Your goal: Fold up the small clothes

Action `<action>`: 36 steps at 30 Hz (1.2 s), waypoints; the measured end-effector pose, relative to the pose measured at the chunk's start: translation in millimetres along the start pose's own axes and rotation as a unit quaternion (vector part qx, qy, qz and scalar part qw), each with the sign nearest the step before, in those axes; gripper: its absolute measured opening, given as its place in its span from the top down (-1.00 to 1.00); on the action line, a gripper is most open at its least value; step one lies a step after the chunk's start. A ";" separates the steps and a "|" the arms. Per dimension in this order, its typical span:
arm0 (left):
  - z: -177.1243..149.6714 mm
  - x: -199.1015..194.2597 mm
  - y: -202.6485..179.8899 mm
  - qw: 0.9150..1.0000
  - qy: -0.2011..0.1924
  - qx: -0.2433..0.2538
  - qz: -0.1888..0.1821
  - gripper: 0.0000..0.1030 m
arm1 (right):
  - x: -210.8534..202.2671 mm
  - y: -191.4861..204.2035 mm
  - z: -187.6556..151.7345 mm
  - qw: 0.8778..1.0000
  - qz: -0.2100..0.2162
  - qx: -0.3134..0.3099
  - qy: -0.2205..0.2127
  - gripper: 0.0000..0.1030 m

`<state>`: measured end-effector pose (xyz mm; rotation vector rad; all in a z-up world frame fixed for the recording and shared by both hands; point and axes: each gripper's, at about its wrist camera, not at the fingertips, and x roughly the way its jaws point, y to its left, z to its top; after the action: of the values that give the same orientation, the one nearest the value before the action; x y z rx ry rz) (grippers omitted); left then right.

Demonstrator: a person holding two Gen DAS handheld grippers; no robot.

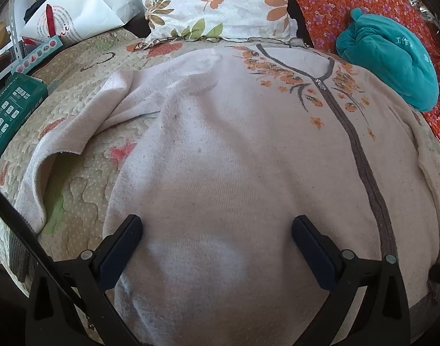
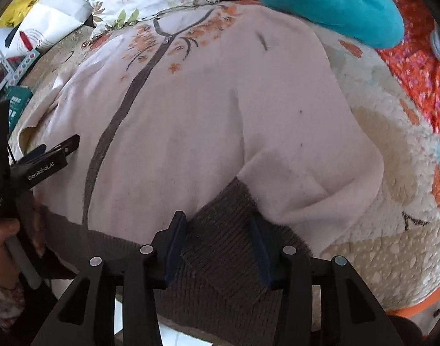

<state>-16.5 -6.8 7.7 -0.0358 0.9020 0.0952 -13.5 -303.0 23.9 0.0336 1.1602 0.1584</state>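
Pink cardigan [image 1: 234, 144] lay flat mid-frame on quilt [image 1: 84, 178]. My left gripper [image 1: 217, 230] gaped wide, empty. Right gripper [image 2: 217, 225] half open, straddling brown hem [image 2: 220, 259], nothing pinched. Worried I'd snag quilt or only top layer.

Pale pink sweater [image 1: 234, 150], orange flowers, brown hem [image 2: 220, 230].

The left gripper [image 1: 217, 229] has its jaws spread wide; the right gripper [image 2: 218, 227] jaws stand narrower, parted.
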 end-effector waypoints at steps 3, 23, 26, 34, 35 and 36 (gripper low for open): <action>-0.2 0.0 0.0 1.000 -0.001 0.000 0.000 -1.00 | -15.7 -16.3 5.4 1.000 0.019 0.017 -0.001 0.88; -1.7 -0.9 -1.3 1.000 -0.007 0.002 0.000 -1.00 | -133.2 -314.4 56.4 0.919 -0.264 0.275 -0.099 0.90; -1.9 -0.6 -1.4 1.000 -0.008 0.002 0.001 -1.00 | -122.8 -307.9 63.0 0.922 -0.266 0.266 -0.096 0.90; -1.9 -0.4 -1.6 1.000 -0.006 0.001 -0.001 -1.00 | -97.4 -289.7 53.3 0.936 -0.254 0.238 -0.058 0.43; -1.7 -0.5 -1.6 1.000 -0.004 0.001 -0.001 -1.00 | -96.7 -286.7 49.7 0.938 -0.245 0.238 -0.055 0.15; -0.7 -0.7 -1.2 1.000 0.000 0.001 -0.003 -1.00 | -96.7 -282.0 45.7 0.942 -0.234 0.236 -0.054 0.03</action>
<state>-17.4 -8.1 7.8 -0.0359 0.9013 0.0886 20.9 -592.9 99.6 0.1856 1.0453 -0.5399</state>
